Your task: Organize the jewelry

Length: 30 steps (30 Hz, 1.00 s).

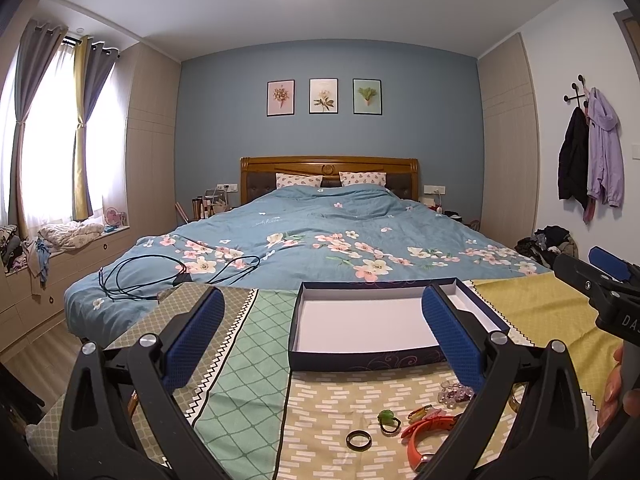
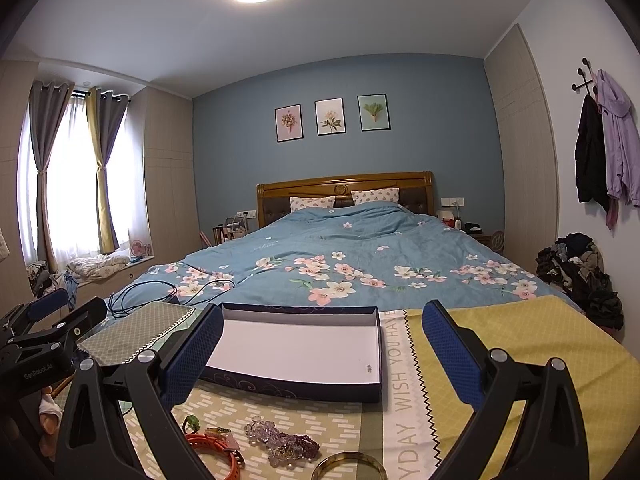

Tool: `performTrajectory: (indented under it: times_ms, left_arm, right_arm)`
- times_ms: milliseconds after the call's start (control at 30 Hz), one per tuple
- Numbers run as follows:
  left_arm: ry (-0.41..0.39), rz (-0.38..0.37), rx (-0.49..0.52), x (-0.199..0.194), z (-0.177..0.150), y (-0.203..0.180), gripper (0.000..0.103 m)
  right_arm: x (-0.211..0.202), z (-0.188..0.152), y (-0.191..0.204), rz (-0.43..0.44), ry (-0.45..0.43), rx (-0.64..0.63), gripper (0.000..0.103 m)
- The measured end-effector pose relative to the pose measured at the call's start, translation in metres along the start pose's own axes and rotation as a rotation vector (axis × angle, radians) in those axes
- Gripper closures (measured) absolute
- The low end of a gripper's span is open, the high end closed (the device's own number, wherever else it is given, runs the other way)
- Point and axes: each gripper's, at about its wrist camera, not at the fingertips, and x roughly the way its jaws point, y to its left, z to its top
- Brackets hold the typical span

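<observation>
An open dark blue box [image 1: 362, 354] [image 2: 296, 384] with a bare white inside lies on a patterned cloth at the foot of the bed. In front of it lie a dark ring [image 1: 359, 439], a green ring [image 1: 388, 419] [image 2: 193, 423], an orange watch band [image 1: 424, 436] [image 2: 222, 450], a clear and purple bead bracelet [image 1: 454, 393] [image 2: 282, 444] and a gold bangle [image 2: 349, 467]. My left gripper [image 1: 324, 336] hovers open above them, nothing between its fingers. My right gripper [image 2: 322, 354] is open too, above the box's near edge, and shows at the right edge [image 1: 600, 280] of the left wrist view.
The patterned cloth [image 2: 516, 340] covers a surface at the bed's foot. A black cable [image 1: 168, 276] lies on the blue floral duvet [image 1: 340, 240]. A clothes pile [image 2: 580, 276] sits at the right wall. A person's hand [image 1: 612, 392] holds the right gripper's handle.
</observation>
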Motion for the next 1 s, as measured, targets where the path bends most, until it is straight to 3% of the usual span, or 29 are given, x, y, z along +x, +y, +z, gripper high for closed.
performTrajectory:
  times_ms: [733, 867, 1000]
  left_arm:
    - [0.043, -0.036, 0.016, 0.01, -0.007, -0.002, 0.006]
    - [0.12, -0.107, 0.042, 0.02, -0.015, -0.003, 0.006]
    - [0.232, -0.206, 0.098, 0.034, -0.033, -0.01, 0.006]
  right_arm:
    - [0.006, -0.006, -0.002, -0.021, 0.027, 0.005, 0.007]
    - [0.007, -0.009, -0.007, -0.033, 0.06, -0.009, 0.007]
    - [0.018, -0.016, -0.015, -0.048, 0.167, -0.02, 0.007]
